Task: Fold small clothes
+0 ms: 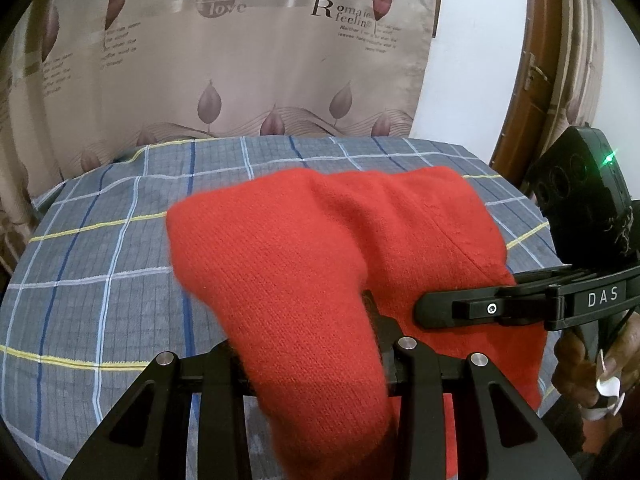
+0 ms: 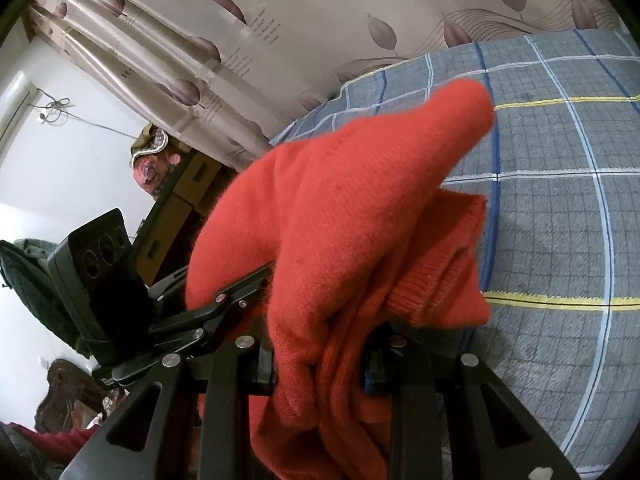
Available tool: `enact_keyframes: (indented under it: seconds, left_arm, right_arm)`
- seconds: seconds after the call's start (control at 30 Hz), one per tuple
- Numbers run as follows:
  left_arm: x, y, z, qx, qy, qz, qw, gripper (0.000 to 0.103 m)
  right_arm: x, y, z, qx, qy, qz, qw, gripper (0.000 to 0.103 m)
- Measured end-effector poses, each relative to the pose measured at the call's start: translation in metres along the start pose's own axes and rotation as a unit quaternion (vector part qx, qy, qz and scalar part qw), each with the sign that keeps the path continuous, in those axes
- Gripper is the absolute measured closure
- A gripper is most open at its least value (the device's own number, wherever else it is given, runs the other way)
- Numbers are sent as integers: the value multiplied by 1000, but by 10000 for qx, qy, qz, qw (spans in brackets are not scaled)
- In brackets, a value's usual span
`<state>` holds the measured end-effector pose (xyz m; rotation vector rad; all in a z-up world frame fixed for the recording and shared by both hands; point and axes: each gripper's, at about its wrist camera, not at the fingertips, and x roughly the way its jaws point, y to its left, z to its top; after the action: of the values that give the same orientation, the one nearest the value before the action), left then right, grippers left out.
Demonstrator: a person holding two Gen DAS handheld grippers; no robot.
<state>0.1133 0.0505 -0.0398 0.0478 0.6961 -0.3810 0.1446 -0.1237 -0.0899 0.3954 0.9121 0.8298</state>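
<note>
- Now we work over one bed [image 1: 100,280] under a grey checked sheet, with one leaf-print curtain [image 1: 240,60] behind its far edge.
- On it we count one garment, a red knitted sweater [image 1: 304,248]; it is lifted near the bed's near edge, its far part draped toward the middle of the sheet.
- We hold two grippers: the left gripper [image 1: 316,364] is clamped on a thick fold of the knit, and the right gripper [image 2: 320,356] likewise grips bunched red fabric, its ribbed cuff [image 2: 432,292] hanging just beside the jaws.
- To fold well, we judge both grips should stay firm, rise level together, and lay the lifted half squarely over the rest, edges matched, before letting go.
</note>
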Motion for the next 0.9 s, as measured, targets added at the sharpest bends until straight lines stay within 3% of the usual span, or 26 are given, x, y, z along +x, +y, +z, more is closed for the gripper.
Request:
enact_keyframes:
  seconds: [0.47, 0.9]
  left_arm:
    - [0, -1, -8, -44, 95, 5, 9999, 67]
    - [29, 5, -23, -192, 361, 0, 9992, 66]
  right_arm:
    - [6, -2, -2, 15, 96, -31, 9999, 76]
    - [21, -23, -10, 78, 256, -211, 9994, 76]
